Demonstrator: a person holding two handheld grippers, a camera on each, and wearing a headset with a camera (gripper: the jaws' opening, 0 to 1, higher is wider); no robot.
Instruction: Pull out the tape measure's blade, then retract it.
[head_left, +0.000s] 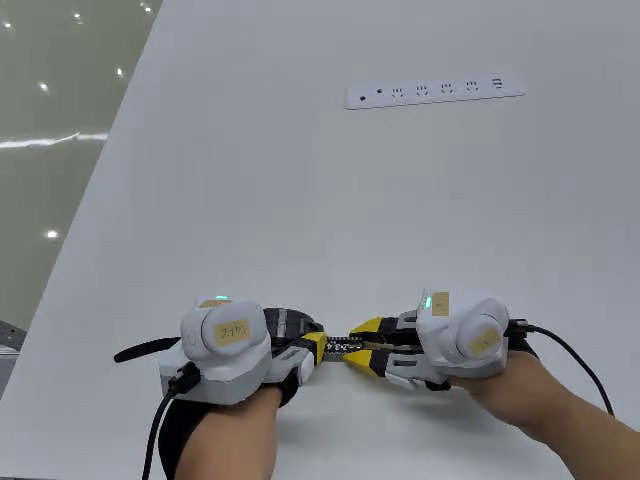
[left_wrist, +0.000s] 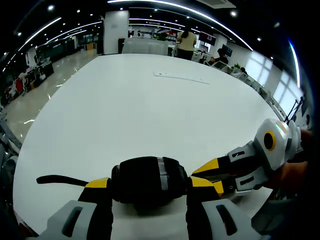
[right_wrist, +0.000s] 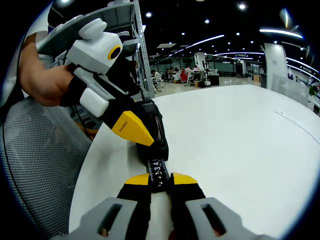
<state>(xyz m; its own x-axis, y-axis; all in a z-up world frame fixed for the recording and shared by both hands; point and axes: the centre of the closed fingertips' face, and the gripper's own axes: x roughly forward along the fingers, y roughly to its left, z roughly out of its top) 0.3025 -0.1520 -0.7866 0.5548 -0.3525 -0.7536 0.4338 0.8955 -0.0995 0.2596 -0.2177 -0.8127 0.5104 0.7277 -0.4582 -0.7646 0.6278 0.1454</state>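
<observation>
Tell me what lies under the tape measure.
The white table lies under the tape measure, clamped in the left gripper. Its underside is hidden, so whether it rests on the table cannot be told.

A broad white surface (head_left: 300, 200) is shown lying open ahead and to either side. Its far part is crossed by a long white power strip (head_left: 435, 92), laid flat and well apart from the work. Near the front edge, the narrow gap between the left tongs (left_wrist: 150, 185) and right tongs (right_wrist: 160, 179) is bridged by a dark numbered blade (right_wrist: 156, 167). A thin black strap (head_left: 145, 350) is laid leftward, and a grey mesh chair back (right_wrist: 35, 165) is seen off the edge.
</observation>
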